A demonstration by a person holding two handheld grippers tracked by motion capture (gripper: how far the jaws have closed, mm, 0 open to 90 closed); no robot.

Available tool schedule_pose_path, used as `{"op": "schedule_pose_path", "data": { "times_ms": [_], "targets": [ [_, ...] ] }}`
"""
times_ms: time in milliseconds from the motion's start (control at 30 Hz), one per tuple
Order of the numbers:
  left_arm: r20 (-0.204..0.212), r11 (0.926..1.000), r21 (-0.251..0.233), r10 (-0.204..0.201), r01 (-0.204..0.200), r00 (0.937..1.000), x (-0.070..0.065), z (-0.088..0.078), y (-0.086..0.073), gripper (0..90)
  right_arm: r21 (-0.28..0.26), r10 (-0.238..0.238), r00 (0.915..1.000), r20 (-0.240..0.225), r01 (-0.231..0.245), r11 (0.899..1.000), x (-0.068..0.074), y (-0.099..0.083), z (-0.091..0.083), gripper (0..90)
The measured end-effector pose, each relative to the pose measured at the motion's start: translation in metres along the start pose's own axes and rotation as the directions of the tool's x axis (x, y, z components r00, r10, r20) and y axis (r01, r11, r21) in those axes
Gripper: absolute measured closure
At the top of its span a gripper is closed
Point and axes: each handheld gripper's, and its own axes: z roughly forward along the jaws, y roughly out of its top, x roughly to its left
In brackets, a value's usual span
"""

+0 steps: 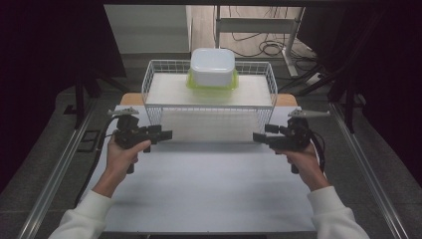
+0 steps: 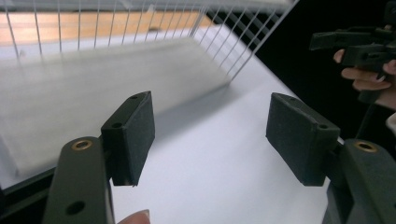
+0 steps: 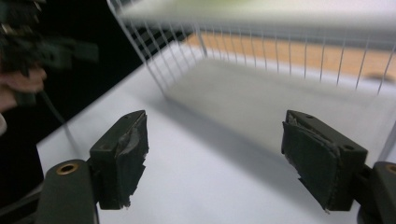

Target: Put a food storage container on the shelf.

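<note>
I've got both tools low over the desk [image 1: 209,189] now, one either side of the wire rack [image 1: 209,92], each just in front of a front corner. The left hand-held gripper [image 1: 166,135] points inward toward the rack's opening, jaws spread wide with nothing between them; the left gripper view looks past bare pads [image 2: 135,135] to the mat under the rack. The right hand-held gripper [image 1: 259,137] mirrors it, jaws just as wide apart and empty, pads [image 3: 123,156] worn at the edges. The tub [image 1: 213,65], white on a green lid [image 1: 211,84], sits upside down on top of the rack, toward the back, centred, well apart from both tools. So nothing's gripped and nothing's touched; I'd say the job is barely begun. Reaching, closing and moving are all left.
</note>
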Motion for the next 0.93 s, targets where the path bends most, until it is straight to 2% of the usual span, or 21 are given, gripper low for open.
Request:
{"op": "schedule_pose_path", "data": {
  "times_ms": [167, 233, 367, 433, 467, 567, 700, 833, 933],
  "targets": [
    [-0.006, 0.9989, 0.039, 0.025, -0.025, 0.9997, 0.0, 0.002, -0.027, 31.4, 0.035, 0.003, 0.9997, 0.024, -0.004, 0.999, 0.0, -0.039, 0.003, 21.9],
    [-0.009, 0.9988, 0.044, 0.021, -0.02, 0.9997, 0.001, 0.002, -0.037, 31.5, 0.043, 0.023, 0.9994, 0.026, -0.024, 0.999, 0.0, -0.054, 0.007, 21.9],
    [-0.031, 0.996, 0.086, 0.025, -0.022, 0.9992, 0.006, 0.006, -0.053, 32.1, 0.07, 0.016, 0.999, 0.043, -0.019, 0.997, 0.0, -0.07, 0.013, 21.2],
    [-0.071, 0.993, 0.109, 0.053, -0.046, 0.996, 0.006, 0.007, -0.056, 32.1, 0.08, 0.012, 0.9986, 0.051, -0.016, 0.997, -0.001, -0.074, 0.015, 20.8],
    [-0.076, 0.9929, 0.108, 0.058, -0.05, 0.9954, 0.006, 0.007, -0.056, 32.1, 0.081, 0.013, 0.9985, 0.052, -0.017, 0.997, -0.001, -0.075, 0.015, 20.7],
    [-0.071, 0.9951, 0.091, 0.046, -0.039, 0.9964, 0.006, 0.006, -0.056, 32.0, 0.071, 0.013, 0.9983, 0.056, -0.017, 0.997, -0.002, -0.077, 0.014, 20.6],
    [-0.074, 0.9939, 0.102, 0.049, -0.042, 0.9961, 0.006, 0.008, -0.057, 31.7, 0.069, 0.007, 0.9983, 0.058, -0.011, 0.998, -0.003, -0.077, 0.012, 20.2],
    [-0.057, 0.9944, 0.102, 0.033, -0.027, 0.9979, 0.006, 0.01, -0.057, 31.3, 0.065, 0.0, 0.9981, 0.061, -0.004, 0.998, -0.003, -0.079, 0.011, 18.9],
    [-0.063, 0.9947, 0.101, 0.029, -0.022, 0.9976, 0.006, 0.011, -0.056, 30.7, 0.057, 0.001, 0.9981, 0.062, -0.005, 0.998, -0.004, -0.079, 0.009, 17.6]
  ]
}}
